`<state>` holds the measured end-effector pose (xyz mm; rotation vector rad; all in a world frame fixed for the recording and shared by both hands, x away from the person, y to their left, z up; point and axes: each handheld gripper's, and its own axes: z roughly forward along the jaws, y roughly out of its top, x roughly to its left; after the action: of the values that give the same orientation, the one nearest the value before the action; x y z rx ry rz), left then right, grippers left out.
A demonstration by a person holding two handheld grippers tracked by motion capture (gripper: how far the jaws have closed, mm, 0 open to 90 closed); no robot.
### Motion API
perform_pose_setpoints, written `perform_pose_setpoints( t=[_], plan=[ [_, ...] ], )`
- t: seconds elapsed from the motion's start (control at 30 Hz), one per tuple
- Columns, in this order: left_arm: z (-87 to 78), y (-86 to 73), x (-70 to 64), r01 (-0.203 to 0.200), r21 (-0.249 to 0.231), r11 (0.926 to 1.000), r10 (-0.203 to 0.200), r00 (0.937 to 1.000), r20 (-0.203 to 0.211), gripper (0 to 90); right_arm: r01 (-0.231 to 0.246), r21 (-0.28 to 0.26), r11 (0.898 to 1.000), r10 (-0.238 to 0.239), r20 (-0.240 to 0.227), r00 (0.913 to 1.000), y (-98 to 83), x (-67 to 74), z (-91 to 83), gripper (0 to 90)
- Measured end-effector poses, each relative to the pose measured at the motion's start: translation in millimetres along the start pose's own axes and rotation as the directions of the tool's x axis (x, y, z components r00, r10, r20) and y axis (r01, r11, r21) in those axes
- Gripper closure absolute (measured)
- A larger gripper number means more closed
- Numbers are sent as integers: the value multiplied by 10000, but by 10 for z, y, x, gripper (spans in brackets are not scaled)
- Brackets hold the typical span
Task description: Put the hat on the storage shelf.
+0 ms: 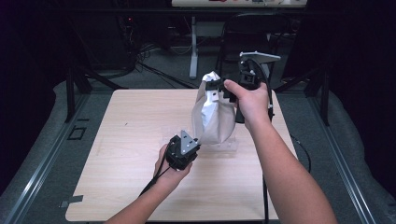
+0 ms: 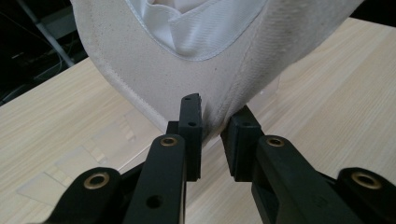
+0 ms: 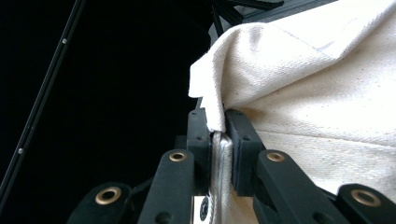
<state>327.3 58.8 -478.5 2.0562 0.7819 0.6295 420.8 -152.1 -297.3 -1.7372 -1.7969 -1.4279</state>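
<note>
Left gripper view shows my left gripper (image 2: 212, 135) pinching the cloth bag's (image 2: 154, 79) bottom fold, while my right gripper (image 3: 217, 140) clamps its top edge.

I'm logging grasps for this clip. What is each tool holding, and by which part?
The right tool is clamped on the top edge of the cream fabric bag, lifting it. The left tool pinches the bag's lower edge.
</note>
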Motion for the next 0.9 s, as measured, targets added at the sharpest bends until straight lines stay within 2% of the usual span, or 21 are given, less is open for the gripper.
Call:
perform_pose_setpoints(
  t=[0.17, 0.23, 0.37, 0.5, 0.73, 0.9],
  plan=[
    [-16, -12, 177, 806, -290, 9963, -791, 9956, 506, 796, 64, -29, 10000, -64, 62, 10000, 5, 18, 37, 811],
    [-9, -18, 237, 1001, -362, 9943, -973, 9926, 721, 796, 76, -45, 10000, -76, 99, 9999, 8, 15, 52, 811],
    [23, -33, 303, 1169, -353, 9925, -1129, 9888, 976, 796, 61, -29, 10000, -61, 165, 9998, 10, -3, 70, 812],
    [66, -43, 311, 1285, -392, 9909, -1225, 9839, 1301, 802, 48, 5, 10000, -48, 282, 9996, 5, -28, 93, 812],
    [171, -93, 284, 1190, -301, 9924, -1111, 9753, 1910, 816, -9, 120, 9999, 4, 441, 9990, -11, -100, 131, 811],
    [234, -143, 285, 1246, -229, 9919, -1177, 9734, 1967, 817, -163, 189, 9997, 152, 559, 9983, -23, -173, 160, 812]
  ],
)
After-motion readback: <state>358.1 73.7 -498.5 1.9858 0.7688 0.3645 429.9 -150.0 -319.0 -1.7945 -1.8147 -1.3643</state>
